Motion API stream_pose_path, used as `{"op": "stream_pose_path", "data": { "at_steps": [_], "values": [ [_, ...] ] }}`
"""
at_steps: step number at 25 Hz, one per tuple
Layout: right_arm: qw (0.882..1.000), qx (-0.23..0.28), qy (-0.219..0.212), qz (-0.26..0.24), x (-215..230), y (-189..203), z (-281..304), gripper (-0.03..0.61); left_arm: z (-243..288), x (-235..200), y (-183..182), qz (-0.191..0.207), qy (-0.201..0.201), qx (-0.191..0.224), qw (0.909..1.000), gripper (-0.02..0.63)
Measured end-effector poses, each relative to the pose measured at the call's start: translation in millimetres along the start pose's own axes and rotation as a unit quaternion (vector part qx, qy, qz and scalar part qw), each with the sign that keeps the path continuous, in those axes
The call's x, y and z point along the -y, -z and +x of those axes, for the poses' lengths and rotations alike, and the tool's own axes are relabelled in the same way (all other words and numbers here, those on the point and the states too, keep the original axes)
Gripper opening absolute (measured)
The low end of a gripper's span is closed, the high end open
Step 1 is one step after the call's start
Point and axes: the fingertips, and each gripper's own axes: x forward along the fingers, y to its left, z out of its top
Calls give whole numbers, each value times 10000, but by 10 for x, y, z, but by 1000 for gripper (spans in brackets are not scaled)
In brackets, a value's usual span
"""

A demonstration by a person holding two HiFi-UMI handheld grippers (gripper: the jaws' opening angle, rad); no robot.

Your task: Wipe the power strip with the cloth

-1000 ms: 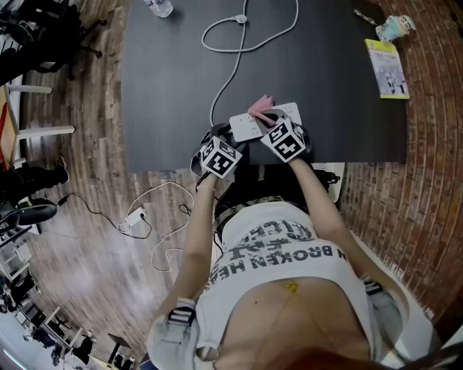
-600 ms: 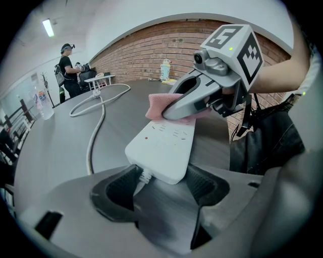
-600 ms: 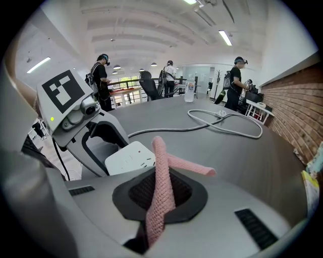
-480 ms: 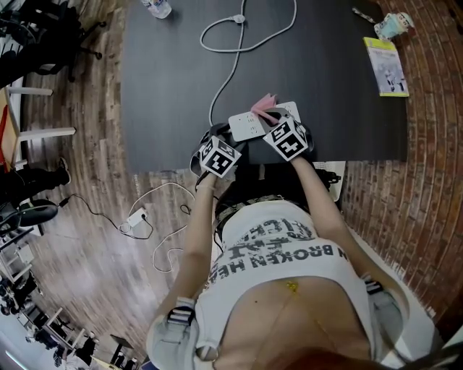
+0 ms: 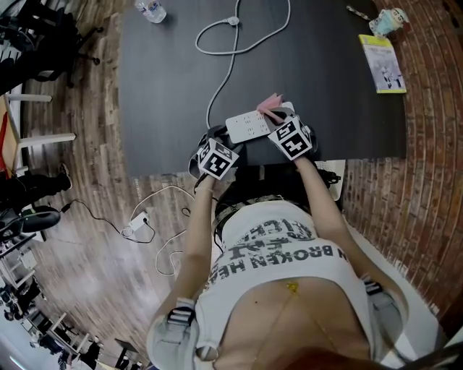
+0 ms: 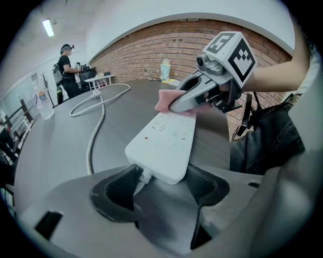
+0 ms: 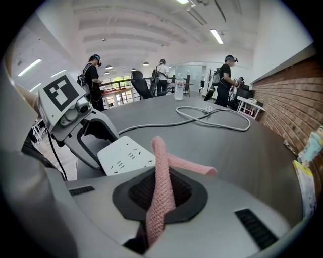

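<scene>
A white power strip (image 5: 248, 126) lies near the front edge of the dark table (image 5: 166, 94). My left gripper (image 5: 221, 142) is shut on its cable end; in the left gripper view the jaws stand against both sides of the power strip (image 6: 162, 147), with the left gripper (image 6: 160, 182) low in the frame. My right gripper (image 5: 276, 119) is shut on a pink cloth (image 5: 271, 106), at the strip's far right end. In the right gripper view the cloth (image 7: 161, 179) rises from the right gripper (image 7: 160, 196), with the power strip (image 7: 126, 156) just left of it.
The strip's white cable (image 5: 230, 54) loops toward the table's far side. A water bottle (image 5: 150, 9) stands at the far left, a booklet (image 5: 382, 63) and a small cup (image 5: 387, 22) at the far right. Cables and an adapter (image 5: 136, 220) lie on the floor. People stand in the background.
My right gripper has slid a little to the right along the strip with the cloth. The left gripper and the strip have hardly moved.
</scene>
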Motion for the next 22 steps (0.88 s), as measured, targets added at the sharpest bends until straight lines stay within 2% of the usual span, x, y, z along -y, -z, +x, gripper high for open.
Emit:
{"op": "stream_pose_path", "data": {
  "at_steps": [22],
  "values": [
    [9995, -45, 234, 198, 199, 118, -88, 15, 7, 4, -3, 14, -2, 14, 10000, 290]
  ]
}}
